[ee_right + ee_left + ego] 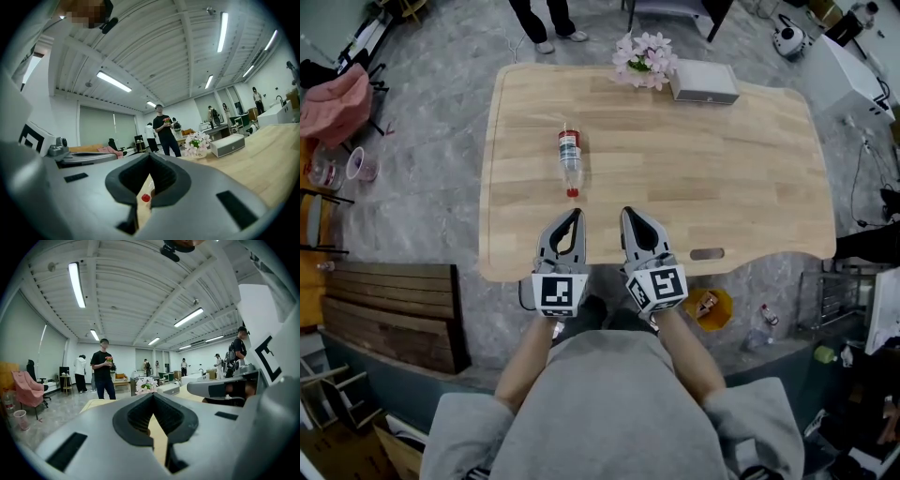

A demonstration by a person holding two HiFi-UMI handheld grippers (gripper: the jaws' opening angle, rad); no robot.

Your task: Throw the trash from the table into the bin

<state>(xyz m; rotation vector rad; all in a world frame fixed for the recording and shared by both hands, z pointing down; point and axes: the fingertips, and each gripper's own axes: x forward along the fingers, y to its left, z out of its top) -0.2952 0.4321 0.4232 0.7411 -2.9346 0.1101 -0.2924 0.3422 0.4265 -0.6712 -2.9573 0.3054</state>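
Plastic bottle (pixel 570 161) lies on the table (pixel 722 178) just ahead of the left gripper (pixel 574 214), its red end pointing back at the tips. The right gripper (pixel 628 212) hovers alongside. Over to the left gripper view: jaws pressed together, nothing between them, flowers (pixel 146 385) beyond the tips. Right gripper view: jaws closed and empty too, the red cap (pixel 146 198) peeking through the slit below the tips.
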